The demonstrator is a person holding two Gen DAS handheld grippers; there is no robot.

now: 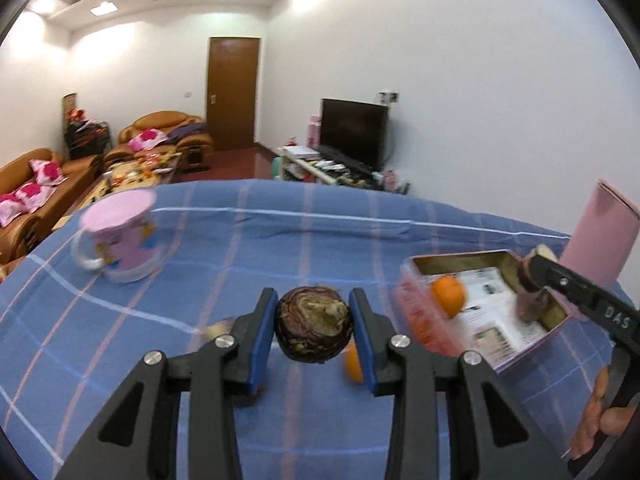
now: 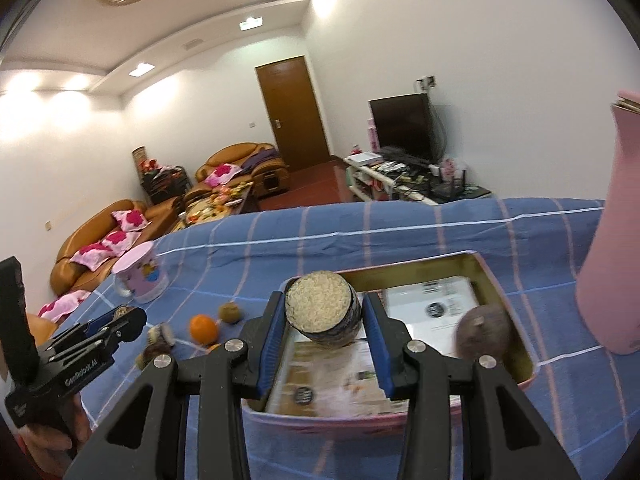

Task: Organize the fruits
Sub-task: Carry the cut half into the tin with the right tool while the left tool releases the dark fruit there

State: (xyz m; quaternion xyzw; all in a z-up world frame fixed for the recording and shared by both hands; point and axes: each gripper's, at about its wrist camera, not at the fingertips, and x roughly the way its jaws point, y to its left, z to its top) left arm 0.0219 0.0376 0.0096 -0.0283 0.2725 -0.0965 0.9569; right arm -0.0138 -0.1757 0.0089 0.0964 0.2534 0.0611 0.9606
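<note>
My left gripper [image 1: 314,295] is shut on a dark purple-brown round fruit [image 1: 314,330], held above the blue checked tablecloth [image 1: 240,248]. An orange [image 1: 352,362] peeks out behind its right finger. At the right stands a pink tin [image 1: 452,258] holding another orange [image 1: 449,295]. My right gripper [image 2: 324,299] is shut on a dark fruit with a pale cut top [image 2: 318,306], over the tin [image 2: 500,284]. A brown round fruit [image 2: 484,330] lies in the tin. On the cloth to the left lie an orange [image 2: 203,328] and a small brown fruit [image 2: 230,313].
A pink mug [image 1: 124,236] stands at the far left of the table. A tall pink cylinder [image 2: 612,240] rises just right of the tin. A printed paper [image 2: 432,300] lines the tin's floor. Beyond the table's far edge are sofas, a door and a television.
</note>
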